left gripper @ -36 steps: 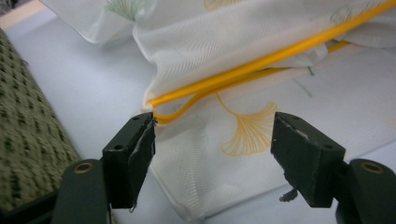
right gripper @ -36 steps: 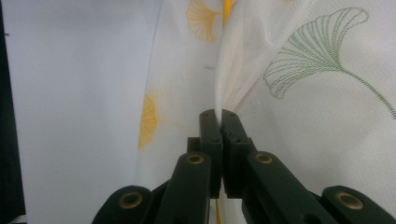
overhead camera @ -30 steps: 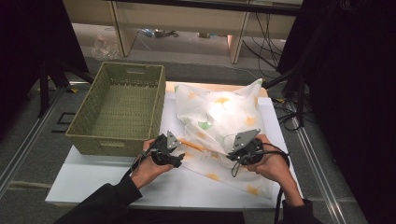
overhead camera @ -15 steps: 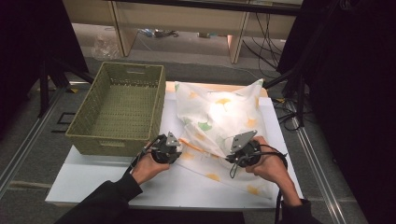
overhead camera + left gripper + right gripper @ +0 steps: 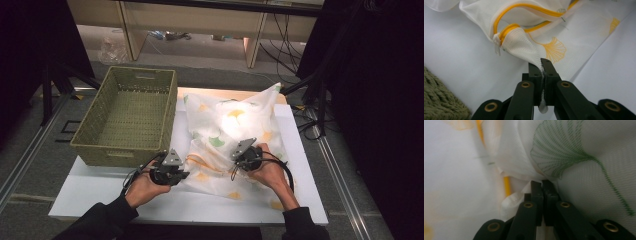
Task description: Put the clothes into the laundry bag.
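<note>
From the high view I see a white mesh laundry bag (image 5: 235, 135), printed with yellow and green leaves, lying crumpled on the white desk (image 5: 100, 195), towards its right half. To the left of it stands an empty green woven basket (image 5: 127, 117), just beside the bag's left edge and hanging partly over the desk's left rim. Nothing lies between the bag and the basket, and the near strip of the desk in front of my hands is bare. Beyond the desk are wooden shelf units (image 5: 200, 25) on the floor, and cables (image 5: 305, 115) trail down on the right.

My left hand-held gripper (image 5: 172, 172) sits at the bag's near left corner, close to the basket's near wall. My right hand-held gripper (image 5: 245, 156) rests on top of the bag near its middle.

The high view does not resolve the jaws; the gripper views do. In the left gripper view, the left hand-held gripper (image 5: 543, 65) has just been closing and now pinches a fold of mesh, a wisp of cloth squeezed out below the pads. That view also shows the yellow zip (image 5: 529, 8) and its white end tab (image 5: 497, 45), plus a corner of the basket (image 5: 441, 102). In the right gripper view, the right hand-held gripper (image 5: 541, 185) is clamped on a bunched fold of mesh beside a green leaf print (image 5: 564, 150), with the zip (image 5: 507, 185) running just beside its jaws.
</note>
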A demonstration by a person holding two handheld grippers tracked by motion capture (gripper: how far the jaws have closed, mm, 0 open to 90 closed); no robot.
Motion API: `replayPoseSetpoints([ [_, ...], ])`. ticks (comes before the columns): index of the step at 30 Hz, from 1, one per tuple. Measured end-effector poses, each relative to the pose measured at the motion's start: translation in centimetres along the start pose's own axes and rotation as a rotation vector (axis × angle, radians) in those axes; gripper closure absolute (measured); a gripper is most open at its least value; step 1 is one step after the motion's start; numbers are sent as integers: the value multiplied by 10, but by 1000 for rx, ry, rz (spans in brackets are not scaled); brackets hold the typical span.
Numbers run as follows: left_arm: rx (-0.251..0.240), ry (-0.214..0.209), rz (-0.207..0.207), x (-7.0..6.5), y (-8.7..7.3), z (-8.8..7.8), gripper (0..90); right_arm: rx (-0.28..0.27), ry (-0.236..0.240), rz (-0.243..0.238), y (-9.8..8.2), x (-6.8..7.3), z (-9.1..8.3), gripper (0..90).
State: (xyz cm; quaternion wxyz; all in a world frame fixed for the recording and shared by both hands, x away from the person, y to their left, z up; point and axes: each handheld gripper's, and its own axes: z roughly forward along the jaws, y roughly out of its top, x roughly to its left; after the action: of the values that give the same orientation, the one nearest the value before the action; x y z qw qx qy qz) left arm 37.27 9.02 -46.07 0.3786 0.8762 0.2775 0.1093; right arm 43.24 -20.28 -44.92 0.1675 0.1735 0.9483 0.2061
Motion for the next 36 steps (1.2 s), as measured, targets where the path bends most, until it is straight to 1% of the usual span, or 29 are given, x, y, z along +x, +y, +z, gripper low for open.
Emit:
replayPoseSetpoints([
  [2, 1, -2, 6, -3, -2, -2, 873, -4, -36, 10, 3, -7, 6, 900],
  [3, 1, -15, 4, -4, -2, -2, 873, 3, -48, 11, 4, -10, 9, 900],
  [4, 4, -6, 14, -5, -3, -3, 873, 9, -62, 13, 5, -12, 11, 900],
  [7, 10, -23, 27, -9, -6, -6, 873, 2, -107, 52, 10, -22, 19, 900],
  [8, 10, -29, 23, -12, -7, -8, 873, -10, -126, 40, 12, -26, 22, 900],
  [9, 14, -40, 32, -13, -9, -9, 873, -8, -140, 46, 14, -29, 25, 900],
  [10, 19, -43, 39, -15, -11, -11, 874, -6, -162, 33, 17, -32, 28, 900],
  [11, 19, -53, 36, -17, -12, -11, 873, -5, -179, 42, 21, -35, 32, 900],
  [12, 23, -58, 36, -19, -14, -13, 873, -7, -191, 22, 23, -37, 33, 900],
  [13, 28, -64, 37, -20, -17, -15, 873, -5, -184, 31, 25, -37, 35, 900],
  [15, 28, -69, 30, -19, -20, -17, 872, 4, -175, 1, 28, -33, 33, 900],
  [17, 27, -71, 17, -15, -22, -18, 871, 2, -144, -10, 29, -29, 27, 900],
  [18, 26, -64, 13, -14, -22, -18, 871, -9, -127, -24, 29, -27, 21, 900],
  [19, 25, -71, 5, -13, -22, -17, 871, -14, -114, -18, 29, -25, 17, 900],
  [20, 31, -62, 10, -12, -22, -18, 870, -22, -96, -21, 28, -22, 11, 900],
  [21, 25, -72, -2, -13, -23, -18, 870, -29, -81, -30, 28, -19, 5, 900],
  [23, 25, -70, -5, -12, -23, -19, 869, -44, -55, -25, 25, -13, -9, 900],
  [24, 20, -75, -11, -12, -24, -18, 868, -61, -42, -31, 24, -10, -16, 900],
  [25, 22, -70, -10, -11, -24, -18, 868, -74, -31, -60, 23, -9, -21, 900],
  [26, 26, -67, 6, -10, -24, -19, 867, -79, -31, -63, 22, -6, -27, 900],
  [28, 21, -74, -7, -11, -25, -19, 867, -79, -2, -57, 20, 0, -37, 900],
  [29, 22, -78, -5, -10, -25, -19, 867, -75, -2, -64, 19, 3, -41, 900],
  [30, 21, -83, -16, -10, -26, -19, 866, -84, 5, -85, 19, 5, -43, 900],
  [31, 27, -72, -17, -10, -26, -20, 867, -79, 5, -65, 17, 8, -46, 900],
  [32, 23, -83, -26, -10, -27, -20, 866, -77, 1, -68, 16, 9, -47, 900],
  [33, 24, -81, -11, -9, -27, -20, 867, -77, -2, -80, 16, 10, -49, 900],
  [34, 32, -81, -4, -9, -28, -20, 867, -81, 4, -78, 15, 11, -50, 900],
  [35, 33, -83, -23, -10, -30, -18, 867, -80, 8, -75, 14, 12, -51, 900],
  [36, 36, -71, -27, -11, -31, -17, 868, -87, 15, -105, 13, 13, -52, 900],
])
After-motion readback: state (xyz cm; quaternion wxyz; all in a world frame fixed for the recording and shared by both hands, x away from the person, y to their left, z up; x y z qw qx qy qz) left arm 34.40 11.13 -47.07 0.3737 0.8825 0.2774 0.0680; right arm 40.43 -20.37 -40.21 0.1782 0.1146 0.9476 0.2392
